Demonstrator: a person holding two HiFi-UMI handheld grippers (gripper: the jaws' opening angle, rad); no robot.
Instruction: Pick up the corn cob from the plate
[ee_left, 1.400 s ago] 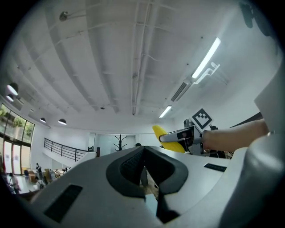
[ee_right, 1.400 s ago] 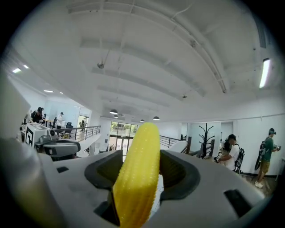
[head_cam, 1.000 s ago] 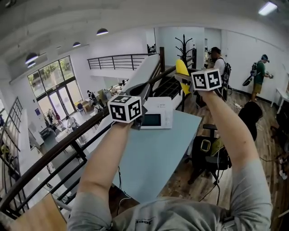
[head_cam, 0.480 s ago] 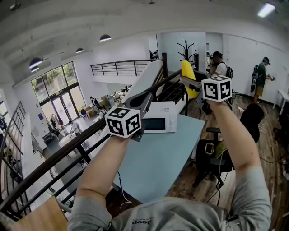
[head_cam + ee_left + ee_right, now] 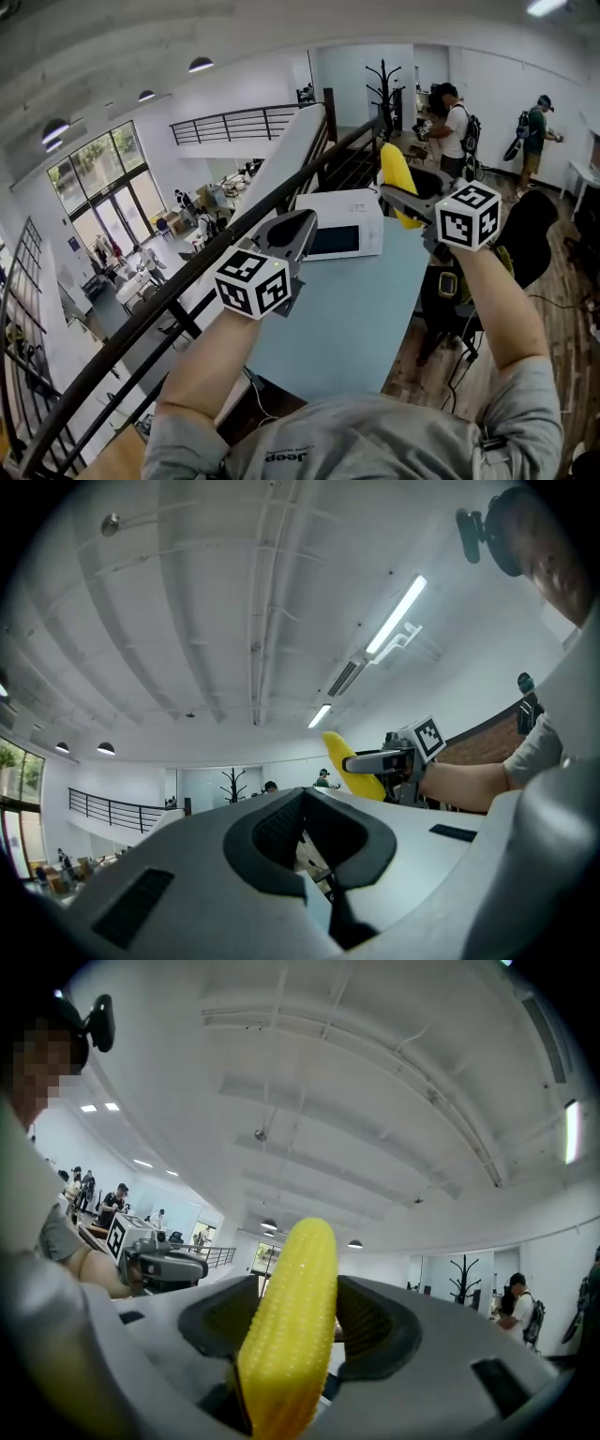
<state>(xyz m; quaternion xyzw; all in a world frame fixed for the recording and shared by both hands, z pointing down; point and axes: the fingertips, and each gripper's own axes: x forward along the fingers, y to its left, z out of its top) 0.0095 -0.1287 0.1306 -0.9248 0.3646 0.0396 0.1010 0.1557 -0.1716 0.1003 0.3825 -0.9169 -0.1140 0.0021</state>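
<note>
- right gripper (image 5: 405, 199) is clamping the corn cob (image 5: 395, 174): jaws are standing wide, one on each side of it, and the cob is poking up past the tips
- right gripper view is showing the same thing, with the yellow cob filling the gap between the pads
- cob is being held up in the air, well clear of the blue table (image 5: 347, 309); in the head view it's showing against the table's far right corner, just right of the microwave (image 5: 339, 225)
- left gripper (image 5: 289, 234) is sitting with jaws together and nothing between them, raised alongside the right one but apart from it
- no plate is showing in any view
- judging from this, the pick is looking done; only keeping the grip is remaining
</note>
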